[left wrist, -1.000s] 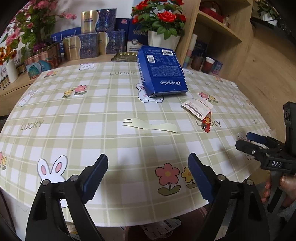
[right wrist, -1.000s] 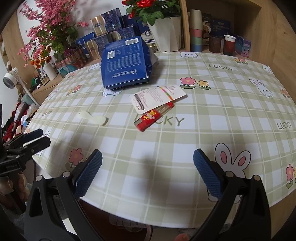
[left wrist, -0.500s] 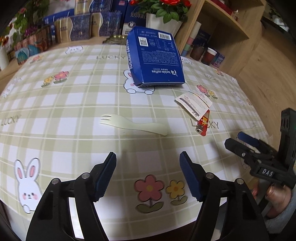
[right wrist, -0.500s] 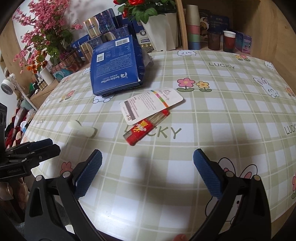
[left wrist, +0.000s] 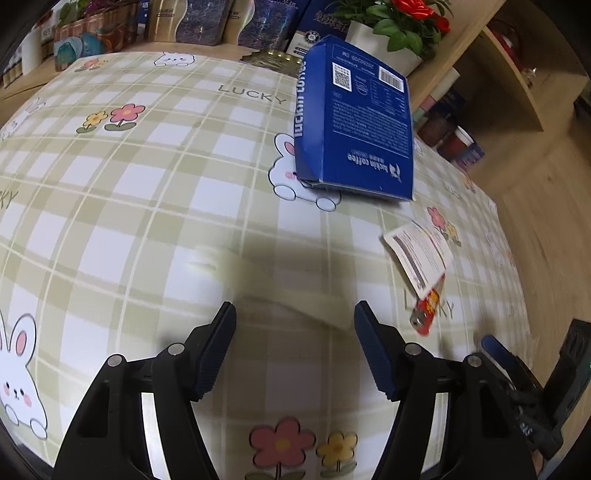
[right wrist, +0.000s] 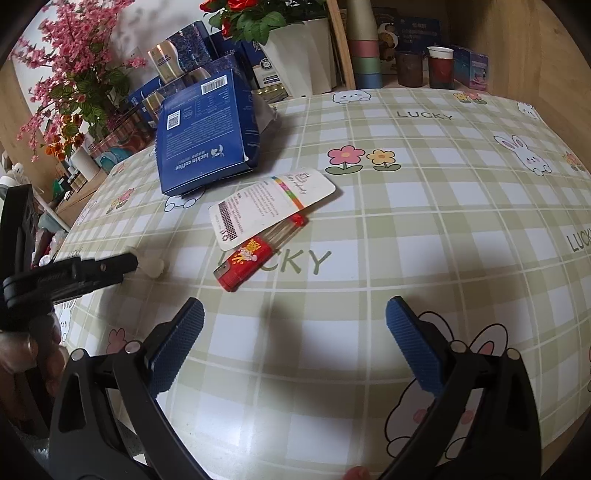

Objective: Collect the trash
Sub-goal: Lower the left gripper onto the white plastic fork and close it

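Note:
A cream plastic fork lies blurred on the checked tablecloth, its handle between the tips of my open left gripper; its handle end shows in the right wrist view. A blue coffee box lies further back. A white card lies over a red packet. My right gripper is open and empty, just short of the red packet. The left gripper also shows at the left of the right wrist view.
A white pot of red roses, stacked gift boxes, pink flowers and cups on wooden shelves stand behind the table. The table's front edge is right below my grippers.
My left gripper has moved forward and down over the fork, which now lies between its tips. My right gripper has moved closer to the red packet and card.

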A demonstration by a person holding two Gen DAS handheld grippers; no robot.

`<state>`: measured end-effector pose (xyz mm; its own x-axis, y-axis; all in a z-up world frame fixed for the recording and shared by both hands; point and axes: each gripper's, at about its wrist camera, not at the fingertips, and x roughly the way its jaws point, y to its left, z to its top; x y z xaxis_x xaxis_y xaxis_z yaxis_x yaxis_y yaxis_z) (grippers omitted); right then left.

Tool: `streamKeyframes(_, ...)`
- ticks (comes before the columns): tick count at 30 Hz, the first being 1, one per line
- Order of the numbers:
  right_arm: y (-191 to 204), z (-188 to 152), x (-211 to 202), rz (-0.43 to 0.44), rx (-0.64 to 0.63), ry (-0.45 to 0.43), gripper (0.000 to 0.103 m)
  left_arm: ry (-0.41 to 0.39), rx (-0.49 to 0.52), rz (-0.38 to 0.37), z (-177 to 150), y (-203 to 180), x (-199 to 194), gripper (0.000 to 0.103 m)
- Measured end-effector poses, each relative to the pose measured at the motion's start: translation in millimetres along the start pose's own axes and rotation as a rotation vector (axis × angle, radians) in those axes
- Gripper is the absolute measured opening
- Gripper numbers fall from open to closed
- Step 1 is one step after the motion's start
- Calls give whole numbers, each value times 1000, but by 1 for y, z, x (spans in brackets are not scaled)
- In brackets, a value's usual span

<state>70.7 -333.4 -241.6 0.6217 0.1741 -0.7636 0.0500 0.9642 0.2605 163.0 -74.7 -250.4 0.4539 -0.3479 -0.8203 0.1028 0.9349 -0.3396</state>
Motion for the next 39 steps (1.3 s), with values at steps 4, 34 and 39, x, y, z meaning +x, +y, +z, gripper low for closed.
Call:
streamKeyframes(4,-2,2,2,0,5,-1,97,-7,60,24,8,-11,10,64)
streamKeyframes(34,-4,0,4,-7,19,8,97,35,244,31,-3,10,-11,62)
streamKeyframes(39,2,-1,3,-1,2,9,97,34,265,61,-6,10,-10,62)
